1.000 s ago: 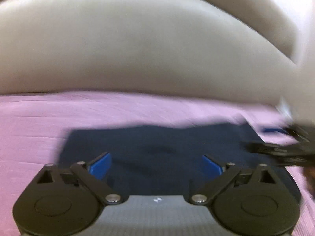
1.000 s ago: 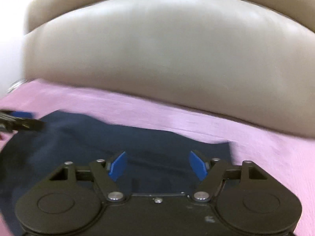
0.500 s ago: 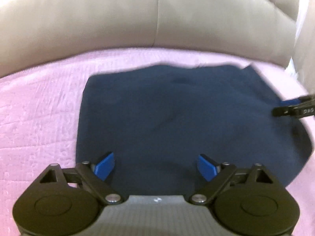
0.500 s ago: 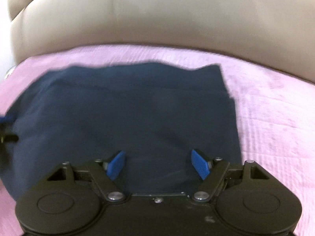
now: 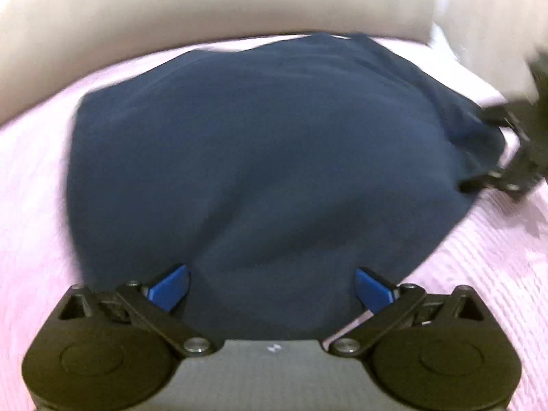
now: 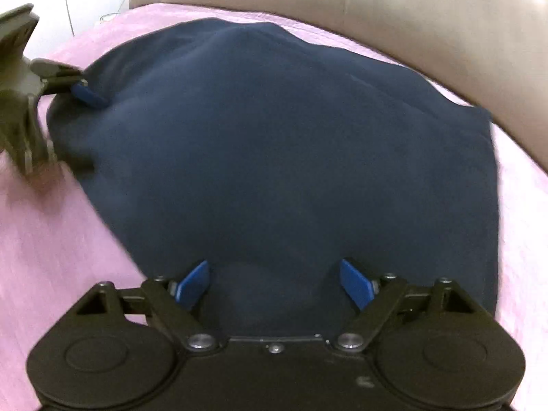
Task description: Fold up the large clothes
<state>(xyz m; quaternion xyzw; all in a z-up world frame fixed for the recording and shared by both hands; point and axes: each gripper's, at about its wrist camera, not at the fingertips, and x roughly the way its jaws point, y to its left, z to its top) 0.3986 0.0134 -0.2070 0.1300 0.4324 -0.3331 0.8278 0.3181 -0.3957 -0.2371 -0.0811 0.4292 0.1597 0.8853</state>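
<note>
sofa: I see the beige backrest [image 5: 239, 7] curving behind the seat
cover: pink sheet [image 6: 51, 239] spread over the seat
garment: navy cloth [image 5: 260, 157] lies on the pink sheet, roughly folded, rumpled
left hand-held gripper [image 5: 272, 287]: jaws wide apart, over the garment's near edge, gripping nothing
right hand-held gripper [image 6: 274, 282]: same, spread wide, empty

Garment [image 5: 260, 171] lying on pink cover, near beige cushion behind it. Navy, plain, soft-looking fabric. Folded into broad rounded shape, mostly flat, showing low ripples and shallow creases across middle. Far edge reaching almost to cushion; one side edge running straight, opposite side bunching slightly. Frames blurring finer detail.
</note>
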